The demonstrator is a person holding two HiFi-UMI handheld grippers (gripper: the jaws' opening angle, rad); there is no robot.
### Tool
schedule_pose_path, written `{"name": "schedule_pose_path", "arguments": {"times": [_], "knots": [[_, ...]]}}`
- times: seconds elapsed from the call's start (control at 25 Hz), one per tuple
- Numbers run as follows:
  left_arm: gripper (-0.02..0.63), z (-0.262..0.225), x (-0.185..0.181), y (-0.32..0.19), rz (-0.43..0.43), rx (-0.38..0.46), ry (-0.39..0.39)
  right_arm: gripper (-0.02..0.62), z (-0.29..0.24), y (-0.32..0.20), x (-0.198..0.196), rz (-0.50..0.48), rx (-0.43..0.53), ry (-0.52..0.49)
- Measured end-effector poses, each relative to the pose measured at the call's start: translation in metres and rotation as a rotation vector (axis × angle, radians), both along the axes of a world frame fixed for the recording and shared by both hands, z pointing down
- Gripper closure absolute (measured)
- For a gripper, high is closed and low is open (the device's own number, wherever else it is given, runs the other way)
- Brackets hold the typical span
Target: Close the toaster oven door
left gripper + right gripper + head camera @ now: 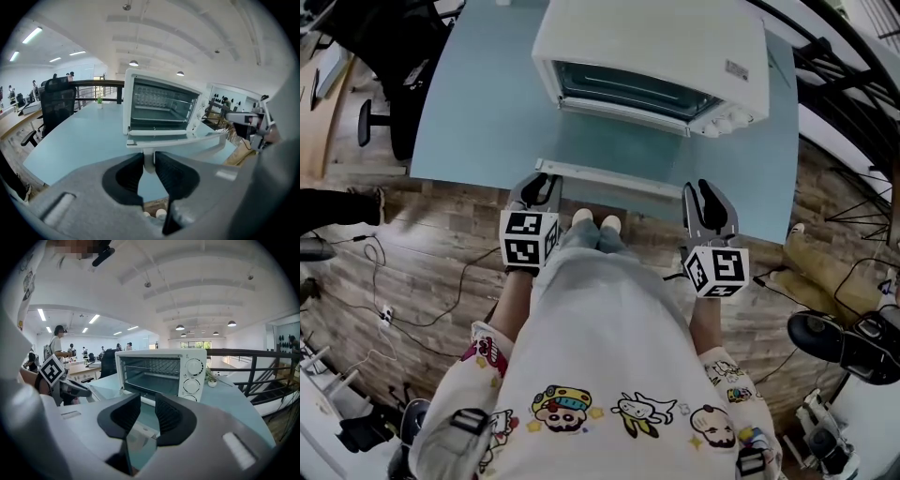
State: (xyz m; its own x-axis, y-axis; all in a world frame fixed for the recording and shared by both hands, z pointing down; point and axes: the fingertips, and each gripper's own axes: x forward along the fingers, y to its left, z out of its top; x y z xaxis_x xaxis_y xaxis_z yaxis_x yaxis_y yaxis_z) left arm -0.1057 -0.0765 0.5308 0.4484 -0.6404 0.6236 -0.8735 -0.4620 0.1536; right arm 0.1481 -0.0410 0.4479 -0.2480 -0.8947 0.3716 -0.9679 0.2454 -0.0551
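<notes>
Left gripper view: L tongs [148, 158] tight on door handle [179, 143].

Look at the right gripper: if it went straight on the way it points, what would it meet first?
Most likely the handle of the open door, seen just ahead between the open jaws of the right gripper. Depth is unclear: passing above it, the gripper would reach the toaster oven.
</notes>
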Motion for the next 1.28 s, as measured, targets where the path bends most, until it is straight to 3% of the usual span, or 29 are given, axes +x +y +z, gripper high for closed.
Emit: {"name": "schedule_pose_path", "arguments": {"times": [0.56, 0.88, 1.28], "knots": [[0.525, -0.064, 0.011, -0.040, 0.024, 0.090, 0.009, 0.483, -0.031, -0.012, 0.004, 0.008, 0.081, 0.016], [0.525, -0.093, 0.019, -0.072, 0.039, 0.151, 0.045, 0.485, -0.028, -0.015, 0.010, 0.032, 0.072, 0.007], [0.525, -0.113, 0.029, -0.104, 0.068, 0.167, 0.089, 0.485, -0.024, -0.019, 0.010, 0.043, 0.059, 0.007]]}}
